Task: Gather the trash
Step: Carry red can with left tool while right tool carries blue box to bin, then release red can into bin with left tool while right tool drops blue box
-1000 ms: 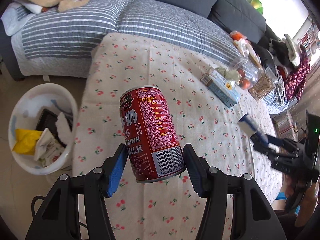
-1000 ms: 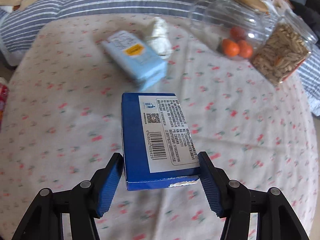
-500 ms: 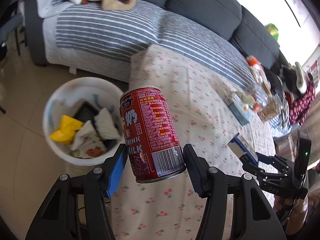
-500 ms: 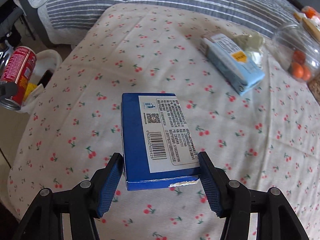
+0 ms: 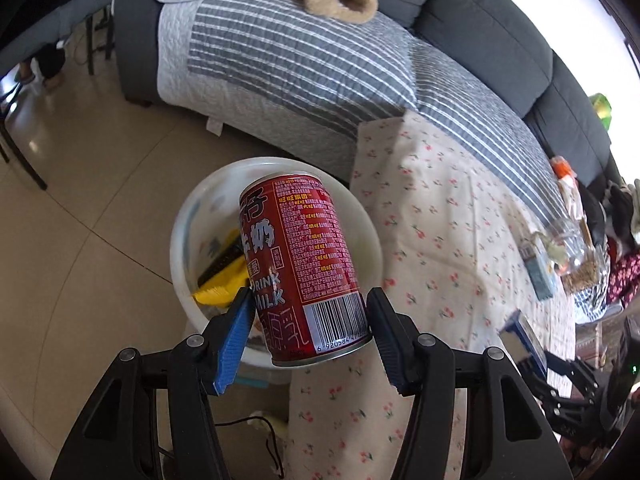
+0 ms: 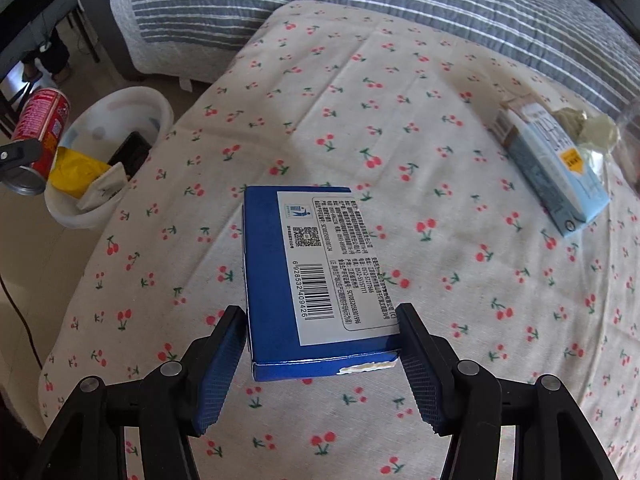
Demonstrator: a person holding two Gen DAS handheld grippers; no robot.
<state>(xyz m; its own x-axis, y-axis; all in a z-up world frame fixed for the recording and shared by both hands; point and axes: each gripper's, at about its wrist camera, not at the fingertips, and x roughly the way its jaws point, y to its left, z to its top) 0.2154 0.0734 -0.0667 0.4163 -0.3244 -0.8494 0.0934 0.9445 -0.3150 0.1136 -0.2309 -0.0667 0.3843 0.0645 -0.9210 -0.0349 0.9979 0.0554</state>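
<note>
Red can, blue box, cherry-print tablecloth, seemingly white bin

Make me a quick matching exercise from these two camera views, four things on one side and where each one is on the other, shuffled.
1 red can
2 dark blue box
3 light blue carton
4 yellow wrapper

A lying on the cherry-print tablecloth
B in the left gripper
C inside the white bin
D in the right gripper

Pairs: 1-B, 2-D, 3-A, 4-C

Probably a home living room: a dark sofa with striped quilt beside a cherry-print-clothed table.
</note>
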